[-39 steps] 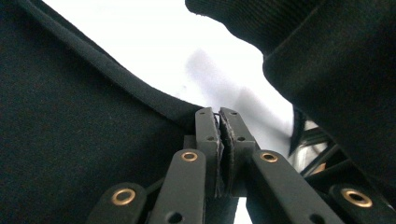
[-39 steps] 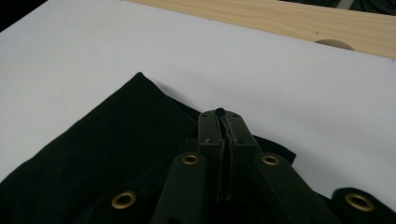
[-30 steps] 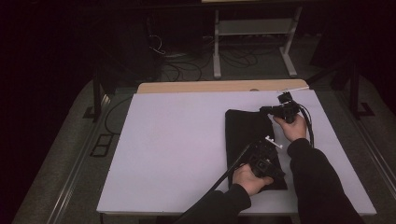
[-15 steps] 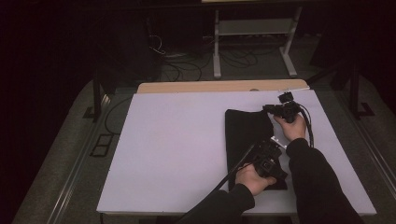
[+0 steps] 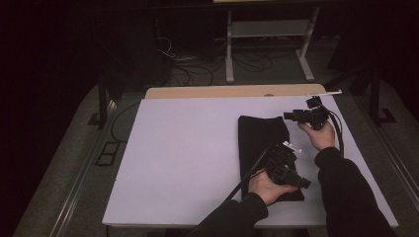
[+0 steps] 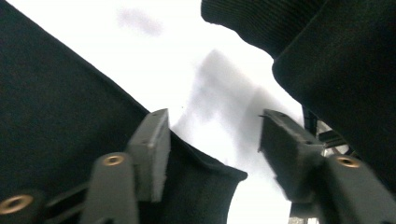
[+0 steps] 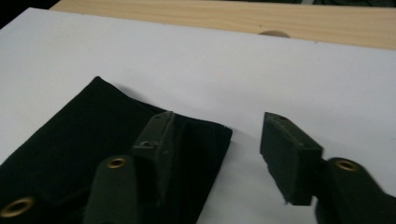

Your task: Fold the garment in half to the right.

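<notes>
Matt black cloth [image 5: 262,138] on smooth matt white surface [image 5: 188,148]; pale bare wood strip [image 7: 233,18] at far edge.

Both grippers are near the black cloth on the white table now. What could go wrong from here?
The black cloth lies free: both the left gripper and the right gripper have just been opening, with nothing between the pads. Its folded corner by the right gripper may spring open. The left gripper's jaw sits over the near corner, so pulling the hand away could drag and wrinkle it. The right sleeve hangs close and might brush it.
</notes>
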### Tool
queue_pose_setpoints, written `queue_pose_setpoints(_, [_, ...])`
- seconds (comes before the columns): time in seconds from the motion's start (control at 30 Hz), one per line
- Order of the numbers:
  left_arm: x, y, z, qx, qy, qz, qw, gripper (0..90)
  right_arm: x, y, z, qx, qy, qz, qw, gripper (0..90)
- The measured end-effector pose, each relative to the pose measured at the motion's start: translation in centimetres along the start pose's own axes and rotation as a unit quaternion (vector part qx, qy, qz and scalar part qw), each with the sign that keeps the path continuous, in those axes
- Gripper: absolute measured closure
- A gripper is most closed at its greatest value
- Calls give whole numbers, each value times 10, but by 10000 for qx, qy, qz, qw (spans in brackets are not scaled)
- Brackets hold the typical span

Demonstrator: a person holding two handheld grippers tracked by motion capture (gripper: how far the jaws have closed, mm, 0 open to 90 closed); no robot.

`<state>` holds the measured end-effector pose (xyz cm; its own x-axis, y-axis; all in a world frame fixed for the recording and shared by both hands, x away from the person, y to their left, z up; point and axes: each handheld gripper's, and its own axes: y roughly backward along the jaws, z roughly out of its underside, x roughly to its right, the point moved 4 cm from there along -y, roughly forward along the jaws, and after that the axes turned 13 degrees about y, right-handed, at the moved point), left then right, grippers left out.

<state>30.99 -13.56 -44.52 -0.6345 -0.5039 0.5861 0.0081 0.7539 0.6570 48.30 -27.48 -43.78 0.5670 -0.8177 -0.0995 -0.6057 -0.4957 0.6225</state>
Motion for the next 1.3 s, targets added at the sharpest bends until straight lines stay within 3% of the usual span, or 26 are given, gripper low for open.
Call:
queue_pose_setpoints(0.23, [-8, 15, -5, 229, 39, 117, 9997, 285, -2, 15, -3, 199, 45, 118, 9997, 207])
queue_pose_setpoints(0.3, [-10, 19, -6, 274, 29, 37, 9996, 208, -1, 20, -4, 252, 41, 122, 9996, 157])
queue_pose_setpoints(0.37, [-12, 22, -6, 272, 99, 104, 9995, 164, -2, 24, -4, 269, 42, 128, 9995, 123])
queue_pose_setpoints(0.43, [-15, 26, -7, 280, 28, 72, 9996, 130, -2, 27, -3, 250, 47, 137, 9996, 8])
queue_pose_setpoints(0.77, [-30, 49, -9, 519, -90, -221, 9984, 3, -4, 43, 3, 174, 95, 208, 9996, 0])
queue_pose_setpoints(1.0, [-42, 66, -7, 646, -196, -322, 9972, 0, -13, 53, 2, 204, 302, 191, 9992, 0])
queue_pose_setpoints(1.3, [-57, 88, -3, 805, -164, -520, 9953, 0, -26, 63, 2, 218, 511, 110, 9984, 0])
